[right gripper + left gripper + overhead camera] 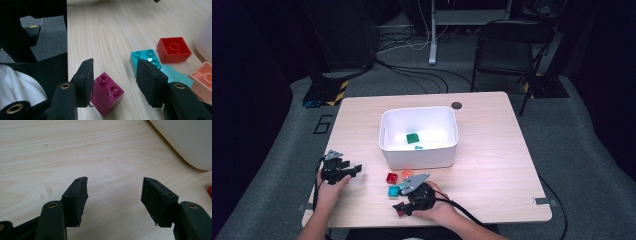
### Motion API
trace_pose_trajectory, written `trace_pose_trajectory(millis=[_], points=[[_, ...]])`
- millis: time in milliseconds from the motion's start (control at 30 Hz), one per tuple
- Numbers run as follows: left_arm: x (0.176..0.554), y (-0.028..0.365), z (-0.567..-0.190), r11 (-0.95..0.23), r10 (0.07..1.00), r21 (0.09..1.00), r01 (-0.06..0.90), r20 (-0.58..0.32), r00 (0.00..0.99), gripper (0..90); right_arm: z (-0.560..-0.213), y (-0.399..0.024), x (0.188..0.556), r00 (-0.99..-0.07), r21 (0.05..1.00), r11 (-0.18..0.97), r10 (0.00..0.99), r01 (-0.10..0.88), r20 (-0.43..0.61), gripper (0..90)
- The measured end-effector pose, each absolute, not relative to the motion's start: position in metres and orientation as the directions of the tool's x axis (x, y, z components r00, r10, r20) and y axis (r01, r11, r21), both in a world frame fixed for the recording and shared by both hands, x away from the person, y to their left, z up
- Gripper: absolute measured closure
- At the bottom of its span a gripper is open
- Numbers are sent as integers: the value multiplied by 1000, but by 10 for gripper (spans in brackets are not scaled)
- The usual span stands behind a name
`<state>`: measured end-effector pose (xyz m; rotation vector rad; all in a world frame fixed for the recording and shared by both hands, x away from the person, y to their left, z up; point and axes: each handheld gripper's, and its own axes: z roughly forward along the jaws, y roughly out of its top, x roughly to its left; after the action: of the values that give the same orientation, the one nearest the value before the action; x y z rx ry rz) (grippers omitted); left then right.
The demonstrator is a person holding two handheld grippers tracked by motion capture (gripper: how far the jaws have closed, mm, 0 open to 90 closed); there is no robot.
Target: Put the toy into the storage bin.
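Wooden table (492,165) seen from above, with a white bin (419,137) near its centre. Inside the bin lie a green brick (412,138) and, just beside it toward the front wall, a small teal piece (418,147).

In front of the bin, loose on the table, are a red brick (391,177), an orange brick (406,173) and a teal brick (393,190), close together.

Left gripper (357,169): held in the left hand (332,189) at the table's left front, pointing toward the bricks. In the left gripper view its jaws stand wide apart over bare wood, with nothing between them; the bin's rounded corner (190,142) shows at upper right.

Right gripper (401,206): held in the right hand (439,210) near the table's front edge. In the right gripper view its jaws are spread around a magenta brick (107,93), studs up; the left jaw sits just beside or against the brick, and the right jaw stands apart from it. Beyond lie the teal brick (145,58), the red brick (173,49), hollow side up, and the orange brick (203,80), with a flat teal piece (177,77) between the teal and orange bricks.
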<state>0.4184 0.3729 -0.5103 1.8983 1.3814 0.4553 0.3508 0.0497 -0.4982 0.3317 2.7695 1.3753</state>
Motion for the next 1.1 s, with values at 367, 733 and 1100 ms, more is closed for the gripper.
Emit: trace_pose_trajectory(millis=[367, 733, 1100], points=[[419, 373, -511, -148, 925, 732, 664, -136, 356, 376, -507, 59, 346, -981, 780, 606, 184, 157, 54, 437], [424, 371, -510, -154, 920, 732, 663, -139, 367, 376, -513, 45, 350, -972, 746, 642, 233, 177, 31, 450], [428, 366, -510, -159, 915, 737, 657, -140, 379, 376, -515, 27, 359, -949, 734, 624, 300, 268, 92, 580]])
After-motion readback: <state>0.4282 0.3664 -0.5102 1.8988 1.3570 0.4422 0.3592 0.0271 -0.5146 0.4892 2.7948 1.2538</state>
